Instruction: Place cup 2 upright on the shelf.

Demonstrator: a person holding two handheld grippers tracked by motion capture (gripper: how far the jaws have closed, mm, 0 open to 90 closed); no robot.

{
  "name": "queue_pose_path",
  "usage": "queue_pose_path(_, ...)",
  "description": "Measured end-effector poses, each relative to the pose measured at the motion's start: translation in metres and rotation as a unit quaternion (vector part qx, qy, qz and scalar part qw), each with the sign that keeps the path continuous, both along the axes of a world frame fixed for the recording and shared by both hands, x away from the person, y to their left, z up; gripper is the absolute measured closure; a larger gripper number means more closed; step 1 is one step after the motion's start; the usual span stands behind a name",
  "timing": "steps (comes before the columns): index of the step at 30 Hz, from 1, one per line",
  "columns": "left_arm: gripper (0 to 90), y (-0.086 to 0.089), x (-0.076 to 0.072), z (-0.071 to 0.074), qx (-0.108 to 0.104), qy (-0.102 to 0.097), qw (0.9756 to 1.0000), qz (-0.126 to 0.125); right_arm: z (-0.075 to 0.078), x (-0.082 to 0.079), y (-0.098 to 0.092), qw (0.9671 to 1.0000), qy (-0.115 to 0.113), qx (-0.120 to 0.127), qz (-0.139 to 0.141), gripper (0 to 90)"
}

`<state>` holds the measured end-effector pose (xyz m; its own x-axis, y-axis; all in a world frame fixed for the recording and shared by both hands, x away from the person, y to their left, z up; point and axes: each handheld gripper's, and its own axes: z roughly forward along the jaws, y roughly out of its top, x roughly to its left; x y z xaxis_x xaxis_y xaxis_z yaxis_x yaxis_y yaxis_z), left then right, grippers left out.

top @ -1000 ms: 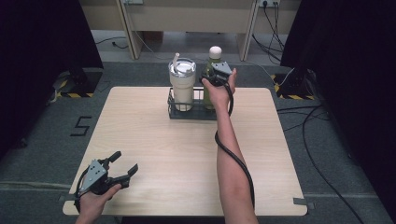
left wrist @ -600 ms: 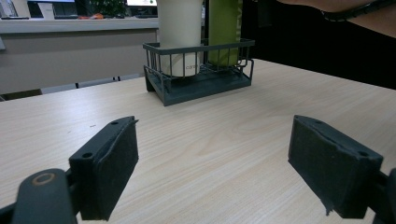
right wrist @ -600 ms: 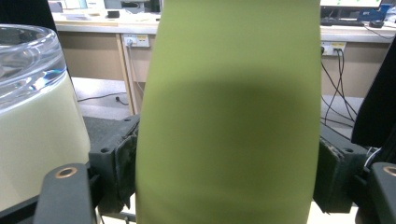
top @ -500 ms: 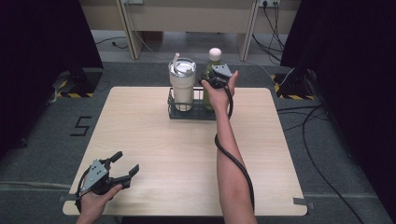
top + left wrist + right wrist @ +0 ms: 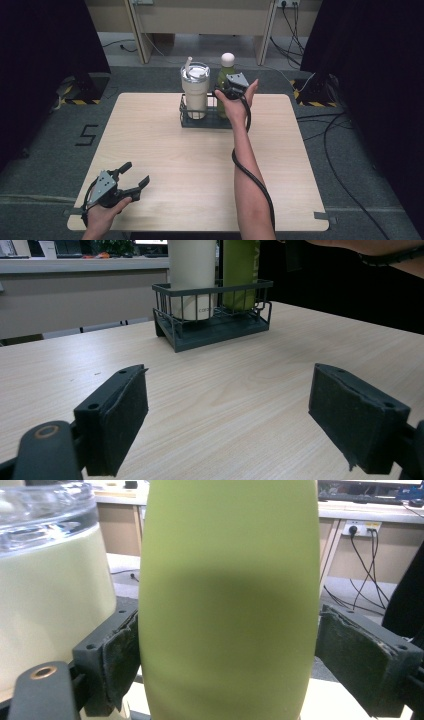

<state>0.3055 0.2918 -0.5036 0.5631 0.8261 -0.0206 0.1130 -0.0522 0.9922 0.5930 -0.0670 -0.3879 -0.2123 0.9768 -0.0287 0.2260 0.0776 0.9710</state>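
Right gripper (image 5: 226, 91) jaws just opened off green bottle (image 5: 230, 605) — left gripper (image 5: 227, 425) gapes, empty.

Rack (image 5: 205, 121): sitting on the desk (image 5: 165, 145), at the middle of its far edge.
Tumbler (image 5: 195, 89): standing in the left part of the rack.
Bottle (image 5: 223, 82): standing in the right part of the rack, just beside the tumbler.
Right tongs (image 5: 223, 91): reaching around the bottle from the right side.
Left tongs (image 5: 131, 178): staying at the near left corner of the desk, well apart from the rack.
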Motion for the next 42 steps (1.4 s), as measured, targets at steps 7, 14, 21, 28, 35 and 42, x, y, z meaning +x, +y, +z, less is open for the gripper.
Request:
queue_pose_path(7, 15.1, 0.0, 0.001, 0.0, 0.001, 0.0, 1.0, 0.0, 0.001, -0.01, -0.002, 1.0, -0.001, 0.0, 0.005, 14.0)
queue_pose_path(14, 15.1, 0.0, 0.001, 0.0, 0.002, -0.001, 1.0, -0.001, 0.004, -0.028, -0.015, 0.9999, -0.008, 0.007, 0.005, 14.3)
queue_pose_path(21, 14.8, -0.001, 0.0, 0.0, 0.007, -0.002, 1.0, 0.0, -0.002, -0.052, -0.027, 0.9998, -0.019, 0.005, 0.002, 15.1)
queue_pose_path(28, 14.7, -0.002, -0.001, 0.0, 0.008, -0.003, 1.0, -0.001, -0.007, -0.072, -0.035, 0.9998, -0.019, 0.006, 0.002, 15.1)
queue_pose_path(35, 14.8, -0.001, -0.001, 0.0, 0.01, -0.002, 1.0, 0.0, -0.018, -0.095, -0.043, 0.9997, -0.018, 0.014, 0.001, 15.2)
queue_pose_path(42, 14.7, -0.001, -0.002, 0.0, 0.011, -0.004, 0.9999, -0.002, -0.028, -0.123, -0.049, 0.9997, -0.017, 0.016, -0.003, 15.2)
